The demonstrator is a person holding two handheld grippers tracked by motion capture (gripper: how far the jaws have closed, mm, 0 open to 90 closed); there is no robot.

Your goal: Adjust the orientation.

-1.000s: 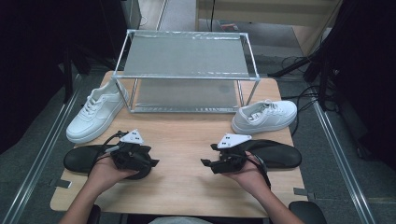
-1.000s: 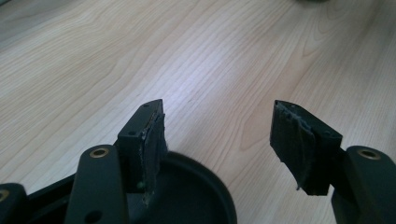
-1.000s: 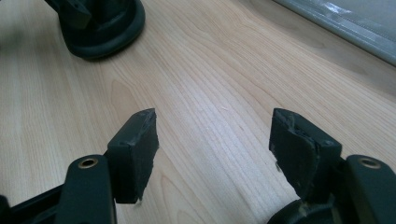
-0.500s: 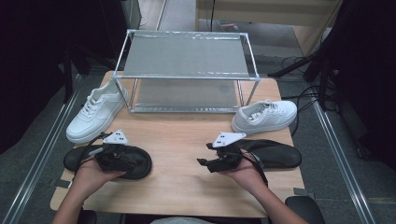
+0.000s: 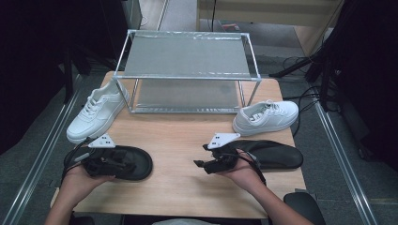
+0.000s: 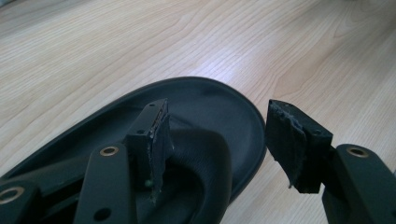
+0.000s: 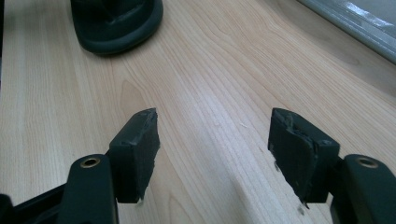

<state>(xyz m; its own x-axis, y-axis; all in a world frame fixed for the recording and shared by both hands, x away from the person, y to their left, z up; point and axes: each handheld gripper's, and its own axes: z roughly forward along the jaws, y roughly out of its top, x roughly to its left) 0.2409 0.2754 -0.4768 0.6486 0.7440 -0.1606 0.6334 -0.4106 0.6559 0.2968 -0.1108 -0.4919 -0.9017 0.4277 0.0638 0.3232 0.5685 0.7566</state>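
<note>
A black sandal (image 5: 136, 165) lies at the table's front left, and my left gripper (image 5: 117, 161) hovers low over it. In the left gripper view the jaws stand open after closing a little, one pad (image 6: 156, 135) above the strap, the other (image 6: 292, 140) past the sole's rim (image 6: 210, 107); neither pad presses on it. My right gripper (image 5: 201, 155) is open over bare wood, just left of a second black sandal (image 5: 277, 154). Nothing lies between its pads (image 7: 135, 154) in the right gripper view.
A metal two-level shoe rack (image 5: 187, 75) stands at the back of the table. One white sneaker (image 5: 96, 112) sits by its left leg, another (image 5: 267, 117) by its right. The first sandal (image 7: 116, 18) and the rack's edge (image 7: 355, 23) show far off in the right gripper view.
My left hand has slid leftward along the left sandal, toward the table's edge. The right hand has stayed where it was.
</note>
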